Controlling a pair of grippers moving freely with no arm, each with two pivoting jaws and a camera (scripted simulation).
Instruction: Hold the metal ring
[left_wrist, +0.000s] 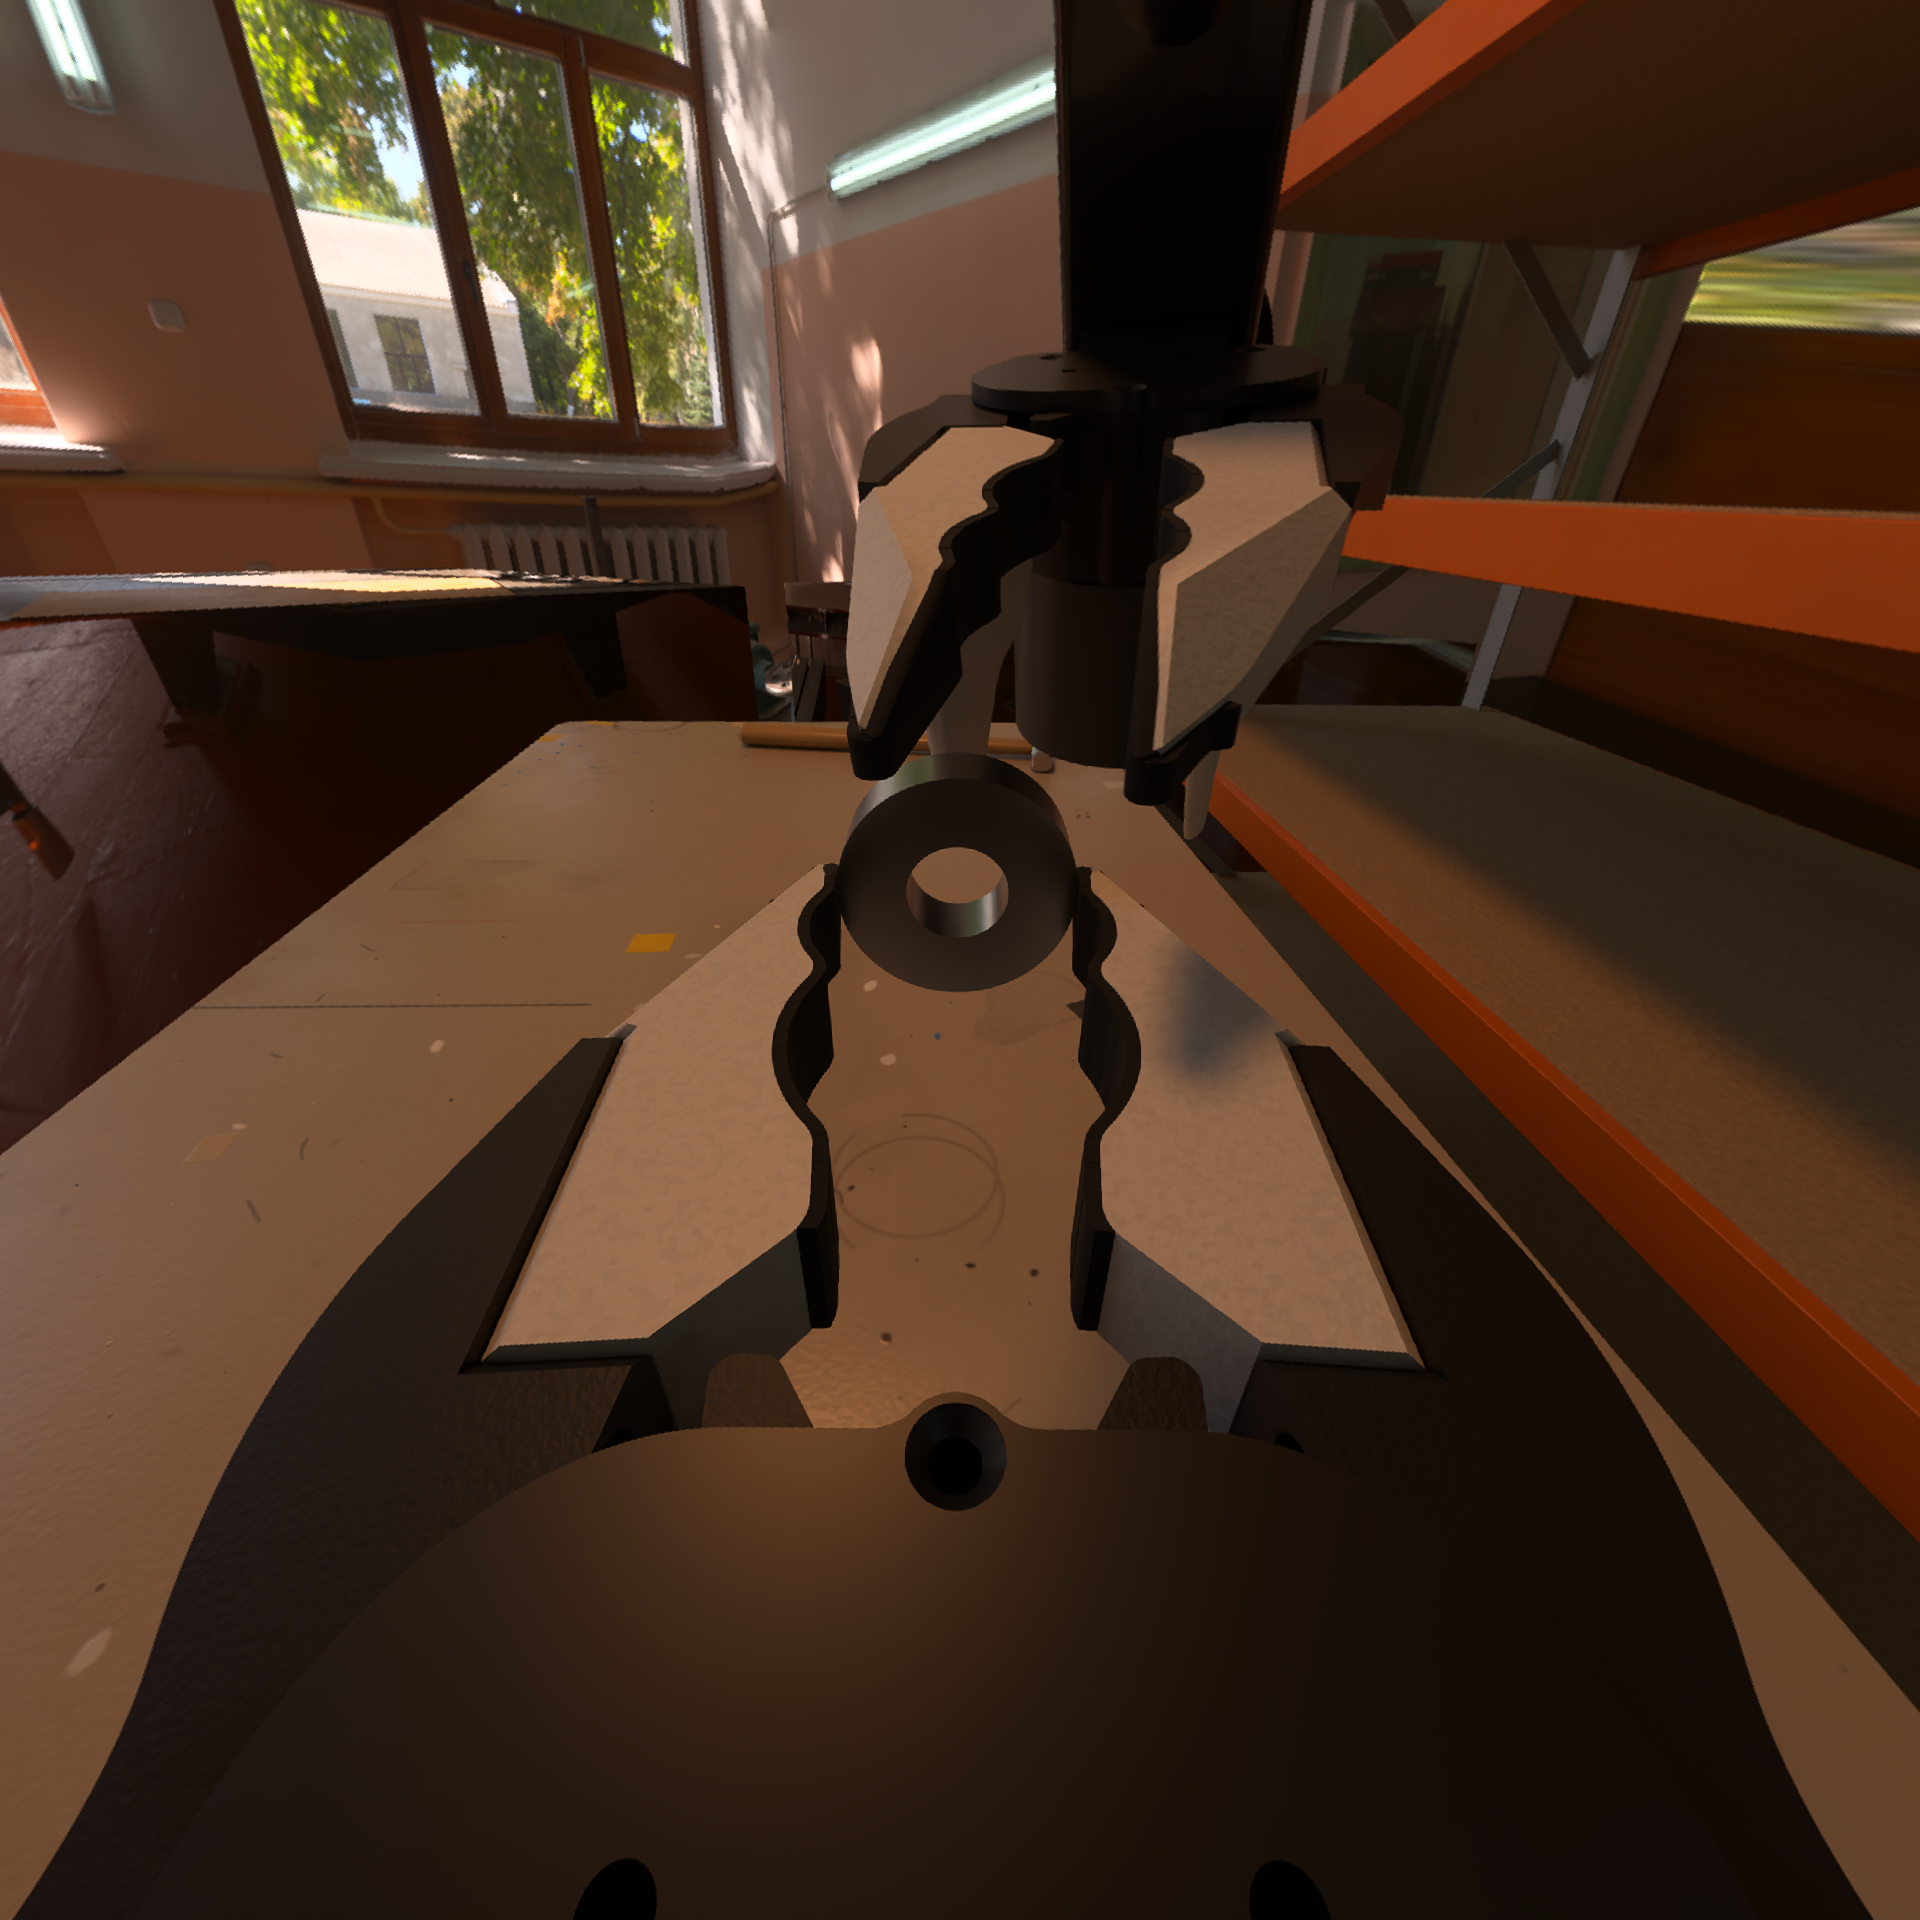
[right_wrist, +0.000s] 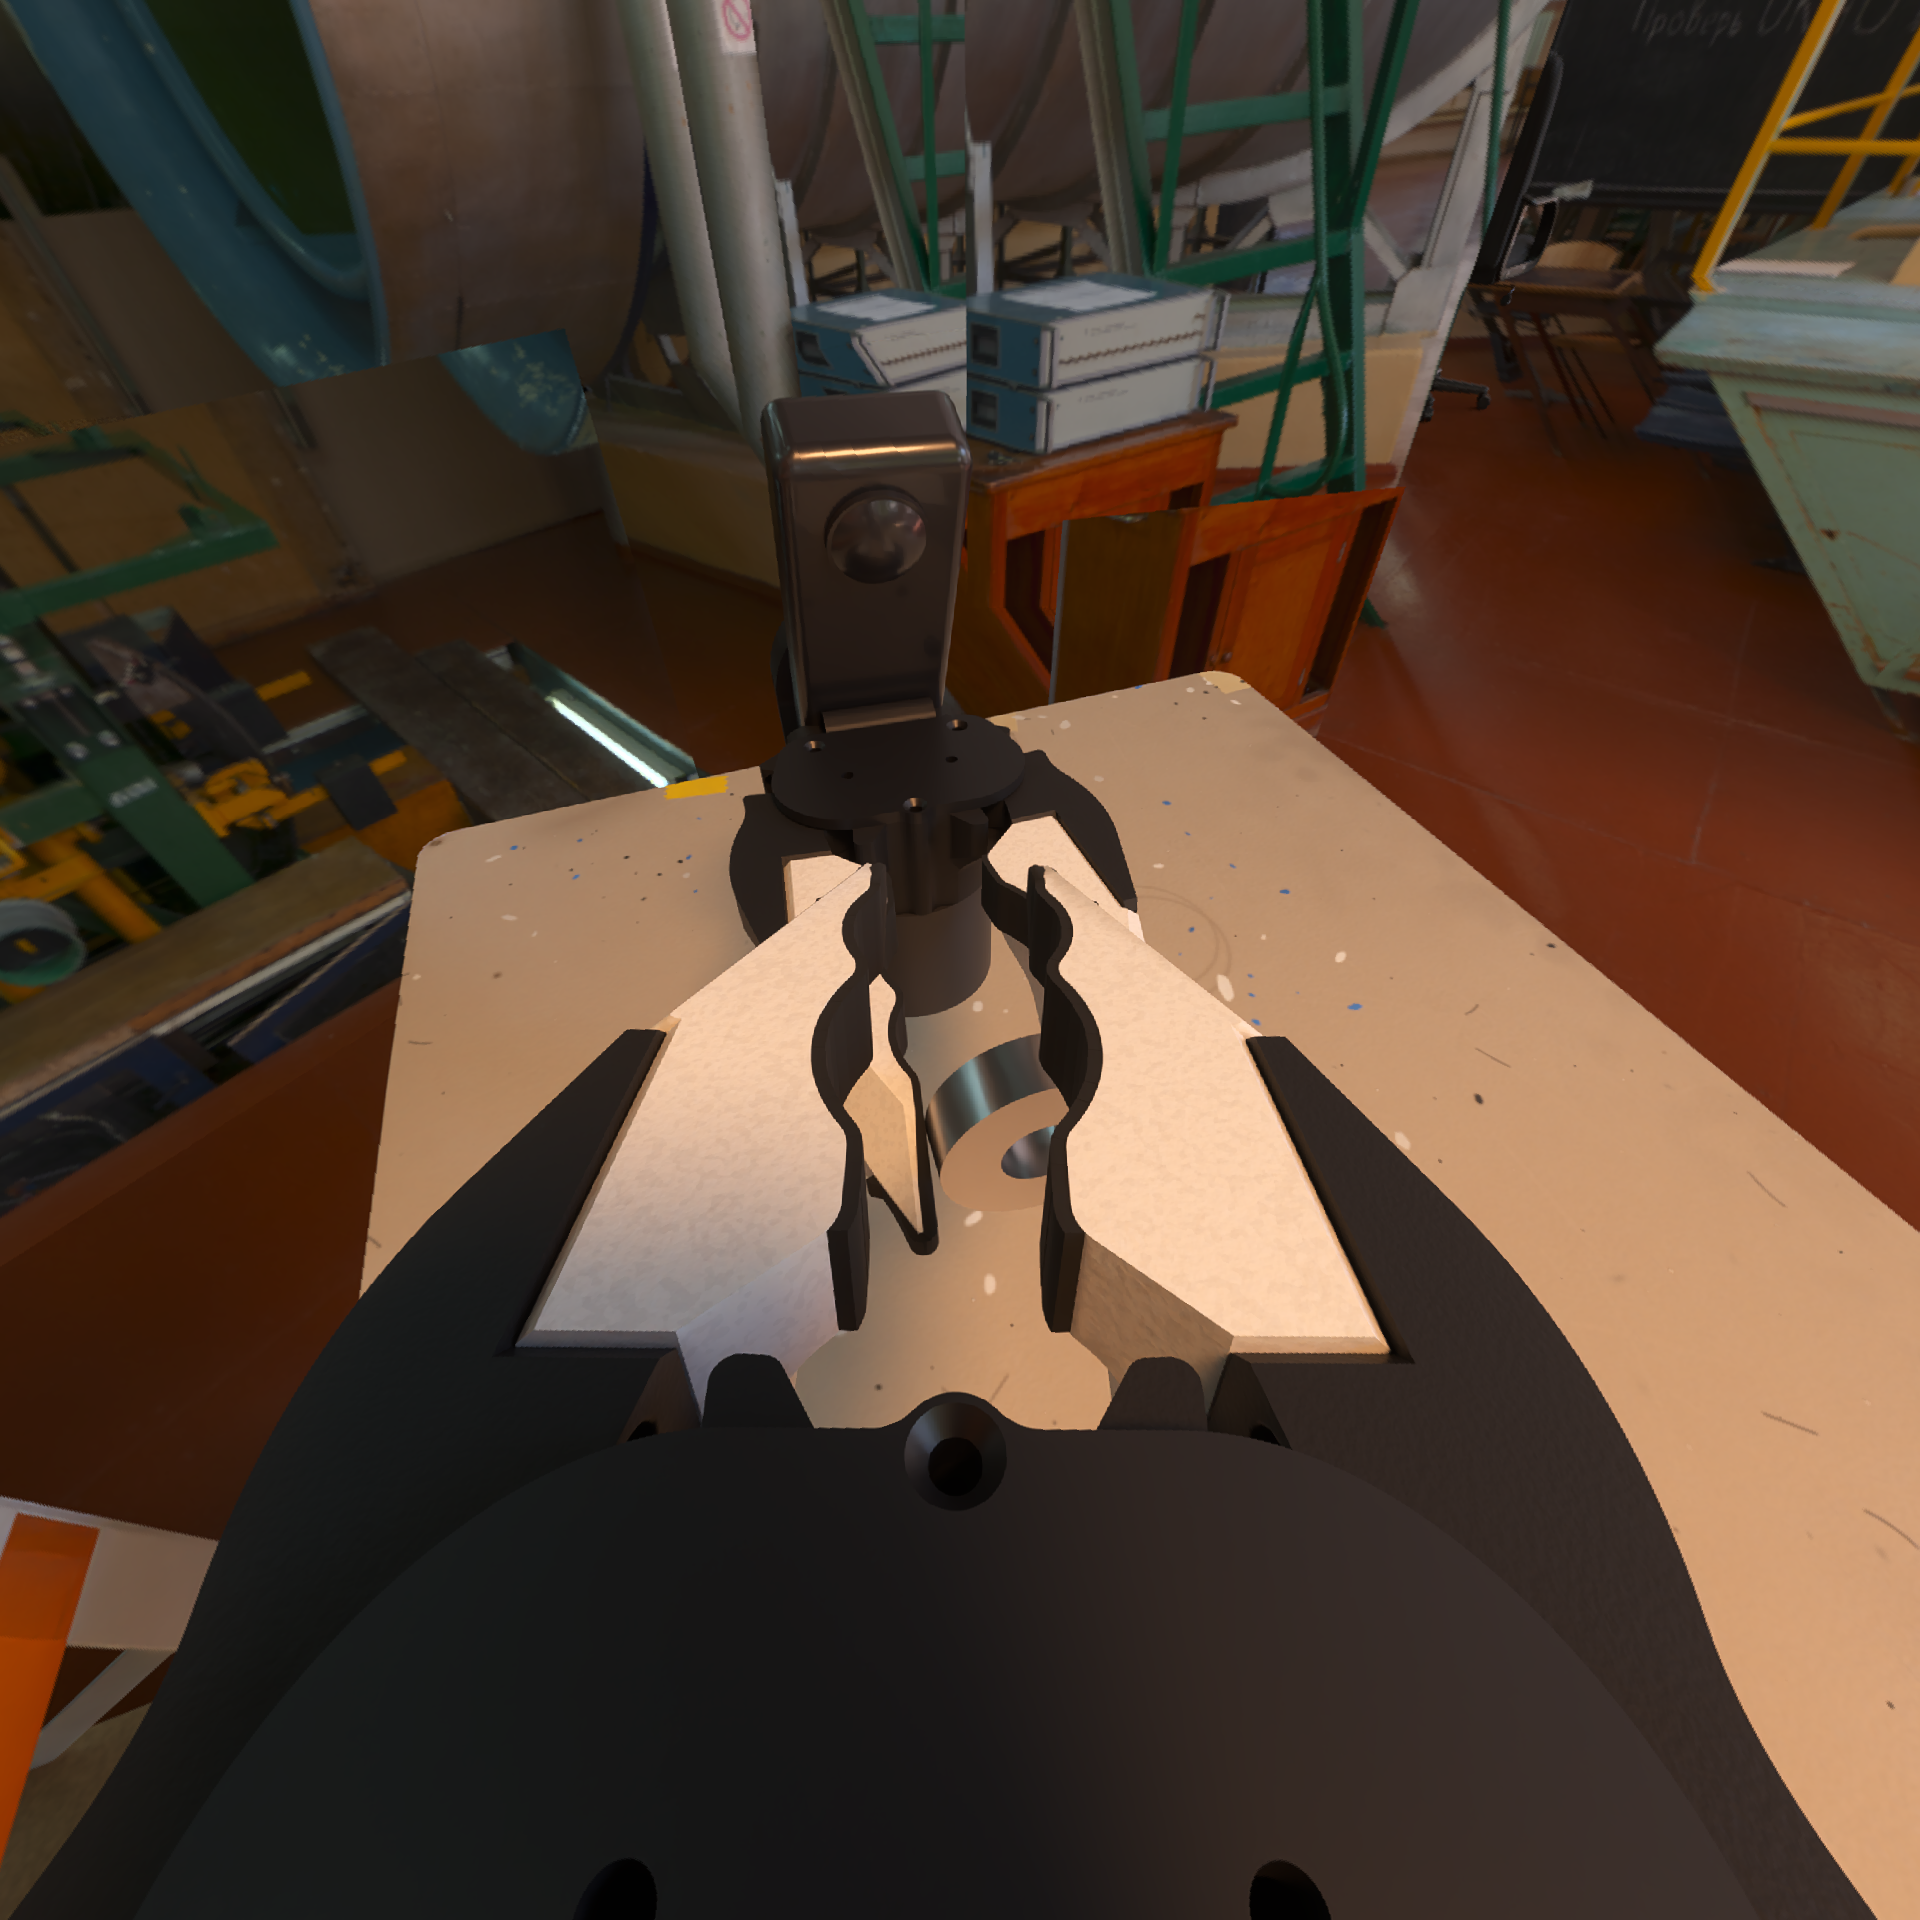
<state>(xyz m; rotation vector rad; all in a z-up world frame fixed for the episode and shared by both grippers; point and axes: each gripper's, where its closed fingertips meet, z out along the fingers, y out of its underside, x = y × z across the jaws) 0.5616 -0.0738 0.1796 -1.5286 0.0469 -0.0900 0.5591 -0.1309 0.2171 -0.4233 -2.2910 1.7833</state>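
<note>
Slippage looks the chief hazard at the workbench (left_wrist: 343, 1039), to judge by how little of the metal ring (left_wrist: 956, 899) is actually caught: the left gripper (left_wrist: 956, 914) pinches it only at the very tips, its two fingers (left_wrist: 821, 935) pressed against opposite sides of the ring's rounded outer wall, so a small jolt or a slackening of the squeeze could roll the piece free and drop it to the speckled tabletop. A second risk is collision, since the right gripper (left_wrist: 1039, 769) hangs just above and behind the ring, fingers spread apart and holding nothing, with one tip close to the ring's upper edge (whether it touches cannot be told). In the right wrist view the ring (right_wrist: 992, 1143) lies low between that gripper's own parted fingers (right_wrist: 1070, 1049), partly hidden by one, bore facing outward, clear of the table; the orange shelving (left_wrist: 1621, 551) stands alongside.
</note>
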